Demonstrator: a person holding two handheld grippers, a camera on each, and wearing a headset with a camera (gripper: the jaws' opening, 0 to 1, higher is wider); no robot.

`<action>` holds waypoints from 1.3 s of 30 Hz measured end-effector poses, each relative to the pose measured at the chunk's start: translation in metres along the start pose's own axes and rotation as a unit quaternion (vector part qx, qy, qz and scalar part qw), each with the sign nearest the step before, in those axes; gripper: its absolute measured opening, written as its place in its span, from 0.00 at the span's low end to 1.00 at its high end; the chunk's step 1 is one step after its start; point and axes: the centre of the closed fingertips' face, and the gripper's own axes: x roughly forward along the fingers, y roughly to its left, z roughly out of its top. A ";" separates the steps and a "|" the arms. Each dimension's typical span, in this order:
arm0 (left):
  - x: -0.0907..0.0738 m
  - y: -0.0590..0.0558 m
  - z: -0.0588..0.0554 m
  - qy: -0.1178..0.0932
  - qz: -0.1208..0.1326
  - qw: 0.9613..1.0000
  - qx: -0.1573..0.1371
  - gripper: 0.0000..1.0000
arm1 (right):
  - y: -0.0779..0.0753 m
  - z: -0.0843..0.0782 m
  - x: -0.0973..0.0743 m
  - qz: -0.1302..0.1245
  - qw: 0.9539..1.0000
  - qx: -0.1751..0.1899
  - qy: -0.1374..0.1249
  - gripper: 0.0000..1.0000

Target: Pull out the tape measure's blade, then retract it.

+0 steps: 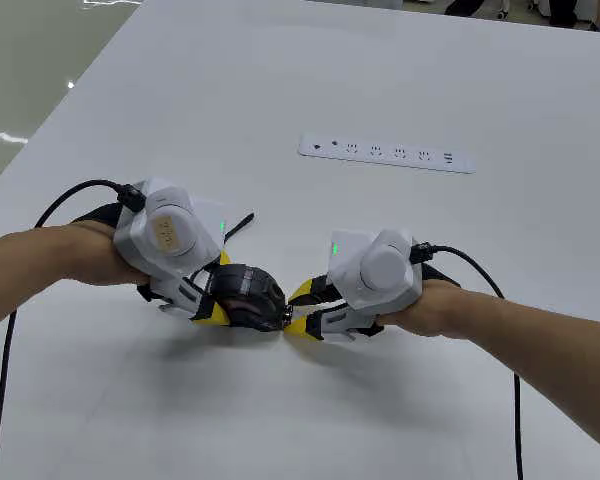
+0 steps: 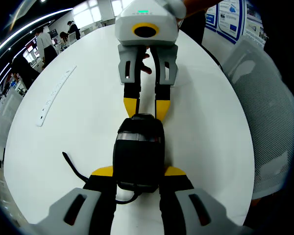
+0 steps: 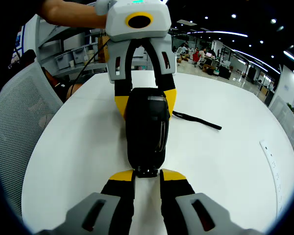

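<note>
Well, a black tape measure with a dark strap is clamped in the left hand-held gripper low on the tabletop. Its front tip is straddled by the right hand-held gripper; whether it's pinched can't be told. Sticker print can't be read.

Worktop is lying open around the tape measure; a power strip is occupying the far side, well apart.
</note>
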 end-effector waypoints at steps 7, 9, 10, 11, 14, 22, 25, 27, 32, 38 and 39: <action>0.000 0.000 0.000 0.001 0.000 1.000 -0.001 0.29 | 0.002 0.000 0.001 0.005 1.000 -0.001 0.004 0.18; 0.000 0.000 0.000 0.000 -0.001 1.000 -0.002 0.29 | 0.001 -0.001 0.001 0.005 1.000 -0.001 0.004 0.17; 0.000 0.000 0.000 0.000 -0.002 1.000 -0.002 0.29 | 0.000 -0.001 0.001 0.005 1.000 -0.002 0.004 0.17; 0.000 0.000 0.000 0.000 -0.002 1.000 -0.002 0.28 | 0.000 -0.002 0.001 0.006 1.000 -0.001 0.004 0.17; 0.001 0.000 0.000 0.001 -0.002 1.000 -0.001 0.28 | 0.000 -0.003 0.001 0.009 1.000 -0.002 0.005 0.16; 0.001 0.000 0.000 0.001 -0.001 1.000 -0.005 0.28 | -0.001 -0.003 0.000 0.009 1.000 -0.001 0.009 0.14; 0.001 0.000 0.000 0.001 -0.001 1.000 -0.007 0.28 | -0.001 -0.003 0.000 0.007 1.000 0.000 0.012 0.13; 0.001 0.000 0.000 0.002 -0.001 1.000 -0.007 0.28 | -0.001 -0.003 0.000 0.007 1.000 0.000 0.015 0.12; 0.001 0.000 0.000 0.004 0.000 1.000 -0.009 0.28 | 0.000 -0.002 -0.001 0.006 1.000 -0.009 0.025 0.11; 0.001 0.000 -0.001 0.005 0.000 1.000 -0.010 0.28 | 0.000 -0.002 0.000 0.008 0.999 -0.019 0.033 0.10; 0.001 0.000 -0.001 0.005 0.000 1.000 -0.011 0.28 | 0.000 -0.003 0.000 0.009 0.999 -0.022 0.034 0.10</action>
